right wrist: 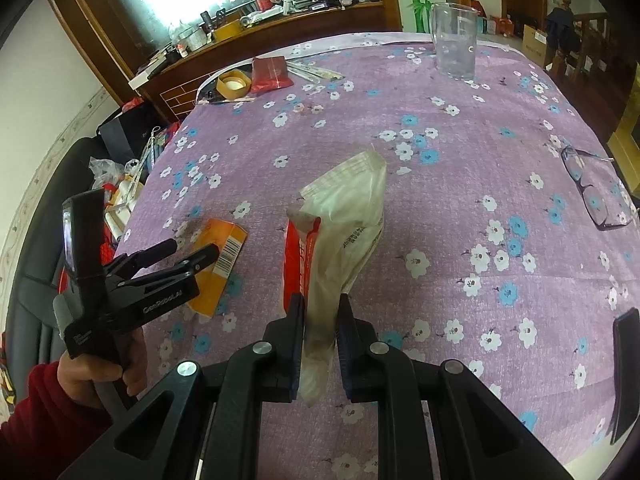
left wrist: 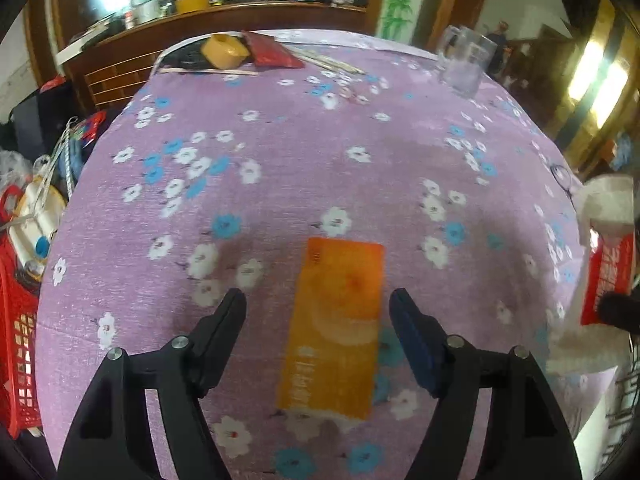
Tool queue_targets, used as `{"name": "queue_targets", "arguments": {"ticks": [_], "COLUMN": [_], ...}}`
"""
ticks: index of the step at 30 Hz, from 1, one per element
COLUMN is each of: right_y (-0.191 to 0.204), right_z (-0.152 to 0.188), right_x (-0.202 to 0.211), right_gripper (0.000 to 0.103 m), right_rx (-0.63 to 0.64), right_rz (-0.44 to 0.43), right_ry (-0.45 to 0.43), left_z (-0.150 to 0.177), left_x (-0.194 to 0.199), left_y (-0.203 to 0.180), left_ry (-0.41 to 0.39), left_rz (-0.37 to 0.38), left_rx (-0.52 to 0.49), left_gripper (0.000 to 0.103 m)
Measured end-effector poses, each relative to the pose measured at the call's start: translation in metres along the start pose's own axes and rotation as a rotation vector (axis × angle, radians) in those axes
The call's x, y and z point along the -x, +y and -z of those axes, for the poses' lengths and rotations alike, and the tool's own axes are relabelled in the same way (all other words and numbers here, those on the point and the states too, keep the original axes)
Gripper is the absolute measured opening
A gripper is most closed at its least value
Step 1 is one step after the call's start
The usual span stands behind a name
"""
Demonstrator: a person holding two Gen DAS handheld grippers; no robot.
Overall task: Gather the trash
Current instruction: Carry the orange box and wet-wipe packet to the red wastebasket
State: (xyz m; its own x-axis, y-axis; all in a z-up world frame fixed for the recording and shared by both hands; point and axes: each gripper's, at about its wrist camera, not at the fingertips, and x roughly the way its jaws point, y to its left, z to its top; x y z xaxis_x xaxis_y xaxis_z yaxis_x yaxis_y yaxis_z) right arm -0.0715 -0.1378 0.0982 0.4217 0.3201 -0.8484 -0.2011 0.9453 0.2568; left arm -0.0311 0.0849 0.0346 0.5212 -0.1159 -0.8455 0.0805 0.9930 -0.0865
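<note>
An orange flat box (left wrist: pixel 336 328) lies on the purple flowered tablecloth (left wrist: pixel 304 160). My left gripper (left wrist: pixel 318 300) is open, its fingers on either side of the box's near half, just above it. In the right wrist view the same left gripper (right wrist: pixel 196 252) hovers over the orange box (right wrist: pixel 218 264). My right gripper (right wrist: pixel 320 312) is shut on a white and red plastic bag (right wrist: pixel 340 220), held upright above the table. The bag also shows at the right edge of the left wrist view (left wrist: pixel 608 248).
A clear plastic jug (right wrist: pixel 454 40), a yellow tape roll (right wrist: pixel 234 84), a red packet (right wrist: pixel 270 72) and sticks lie at the far side. Glasses (right wrist: pixel 592 188) and a dark object (right wrist: pixel 626 368) lie at the right. A red basket (left wrist: pixel 16 320) stands left of the table.
</note>
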Motion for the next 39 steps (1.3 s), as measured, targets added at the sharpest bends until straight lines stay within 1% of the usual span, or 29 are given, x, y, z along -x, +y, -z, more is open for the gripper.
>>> {"name": "queue_targets", "arguments": {"ticks": [1,4,5,7,8,9,13,17,22,25,31,39], "right_y": [0.000,0.002,0.003,0.006,0.007,0.008,0.012,0.017,0.033,0.046,0.074,0.108], "right_z": [0.000,0.000,0.001,0.001,0.002,0.002,0.003,0.002,0.001,0.001,-0.003,-0.010], "right_x": [0.000,0.000,0.000,0.000,-0.001,-0.001,-0.002,-0.004,-0.010,-0.013,-0.016,-0.015], "right_gripper": [0.017,0.017,0.017,0.017,0.017,0.017,0.017,0.017,0.017,0.017,0.017,0.017], "right_rx": [-0.001,0.004,0.006,0.014,0.017,0.018,0.032,0.054,0.099,0.133,0.189,0.249], "right_rz": [0.000,-0.002,-0.002,-0.003,-0.003,-0.003,-0.003,0.002,0.006,0.002,-0.022,-0.049], "right_ry": [0.000,0.001,0.000,0.002,0.003,0.003,0.006,0.001,-0.006,-0.010,-0.018,-0.039], "left_z": [0.000,0.003,0.004,0.005,0.006,0.007,0.011,0.016,0.022,0.024,0.029,0.033], "left_x": [-0.002,-0.008,-0.010,-0.013,-0.015,-0.017,-0.011,0.014,0.051,0.068,0.091,0.110], "left_y": [-0.004,-0.010,-0.010,-0.011,-0.011,-0.011,-0.012,-0.008,0.001,0.009,0.030,0.046], "left_ry": [0.003,0.020,0.026,0.025,0.032,0.041,0.020,-0.055,-0.152,-0.187,-0.222,-0.254], "left_rz": [-0.008,-0.035,-0.035,-0.034,-0.032,-0.029,-0.043,-0.074,-0.153,-0.195,-0.232,-0.263], "left_rx": [-0.021,-0.040,-0.040,-0.036,-0.036,-0.031,-0.016,0.018,0.059,0.086,0.127,0.156], "left_gripper": [0.074,0.074,0.072,0.061,0.050,0.045,0.045,0.045,0.045,0.046,0.046,0.046]}}
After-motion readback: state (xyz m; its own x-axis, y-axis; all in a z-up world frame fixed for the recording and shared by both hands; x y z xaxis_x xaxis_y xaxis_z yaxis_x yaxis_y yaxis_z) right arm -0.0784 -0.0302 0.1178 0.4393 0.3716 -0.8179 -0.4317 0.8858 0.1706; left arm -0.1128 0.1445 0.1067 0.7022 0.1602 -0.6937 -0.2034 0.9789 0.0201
